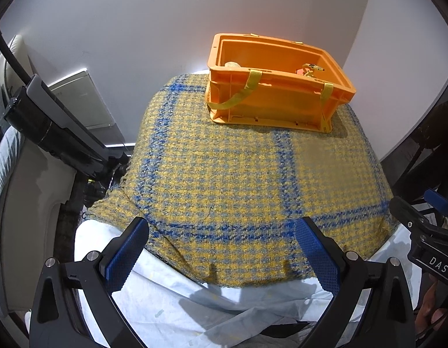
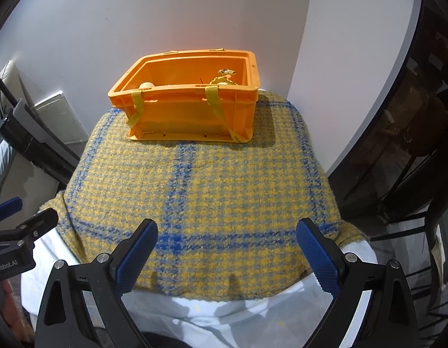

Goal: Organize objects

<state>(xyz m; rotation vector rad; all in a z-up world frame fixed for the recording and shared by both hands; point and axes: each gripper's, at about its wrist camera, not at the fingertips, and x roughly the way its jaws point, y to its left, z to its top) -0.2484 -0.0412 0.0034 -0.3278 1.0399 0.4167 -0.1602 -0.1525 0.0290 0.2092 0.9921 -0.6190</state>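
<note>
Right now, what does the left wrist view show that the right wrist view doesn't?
Only the left wrist view: the open left hand-held gripper up close, and a "DAS" label on the other gripper at its right edge.

Only the right wrist view: the open right hand-held gripper up close, and dark furniture to the right.

Both: the orange crate holding a yellow toy and a pale object, on the yellow-and-blue blanket against the white wall.

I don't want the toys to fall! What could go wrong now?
The orange box sits at the far edge of the blanket, close to the wall, so a push might tip it off. Its loose yellow straps could snag an open gripper. The blanket may slide on the white sheet underneath.
</note>
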